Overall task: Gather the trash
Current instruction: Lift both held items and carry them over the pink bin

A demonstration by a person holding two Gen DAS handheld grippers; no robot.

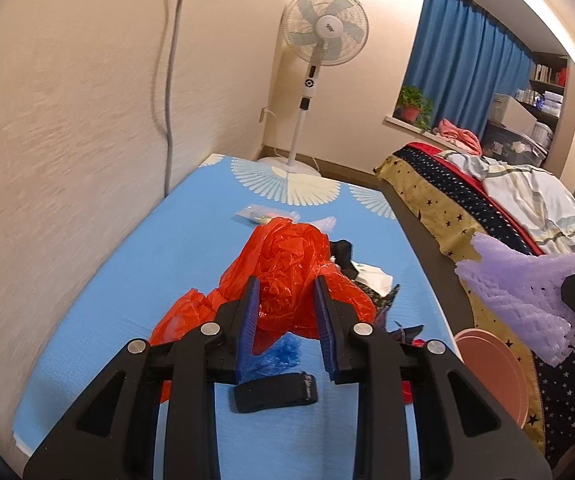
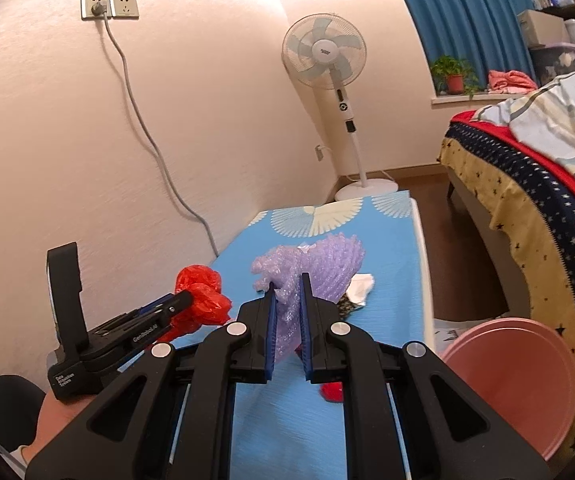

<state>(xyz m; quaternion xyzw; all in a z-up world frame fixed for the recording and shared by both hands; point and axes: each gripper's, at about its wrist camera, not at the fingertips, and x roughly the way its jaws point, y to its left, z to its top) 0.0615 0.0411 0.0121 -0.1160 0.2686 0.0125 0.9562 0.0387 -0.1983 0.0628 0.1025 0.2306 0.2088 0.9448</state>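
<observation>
Blue mat (image 1: 135, 264) w/ white fan prints fills the low surface by the wall, running toward the corner. To the right of it, bed (image 2: 535, 216) w/ star-print cover and a rumpled pale quilt. Standing fan (image 1: 324, 28) upright in the corner past the mat's far end. Pink basin (image 2: 527, 376) on the floor btwn mat and bed, at the near end.

Now the trash: red plastic bag (image 1: 287, 256), big crumpled heap mid-mat, and the left gripper (image 1: 285, 300) has its fingers clamped on the near part of it; right wrist cam shows a bunch of red film sticking out past its tips. Purple foam netting (image 2: 327, 260) is next, lifted clear of the mat, right gripper (image 2: 286, 300) w/ pads squeezed tight on its lower end, jaws nearly together. From the left cam the netting hangs over the bed edge, right of the mat.

Smaller bits still on the mat: black strap (image 1: 275, 392) just below the left fingers, blue crinkled plastic (image 1: 279, 354) beside it, white paper scrap (image 1: 375, 278) right of the red bag, clear packet (image 1: 255, 214) beyond it.
</observation>
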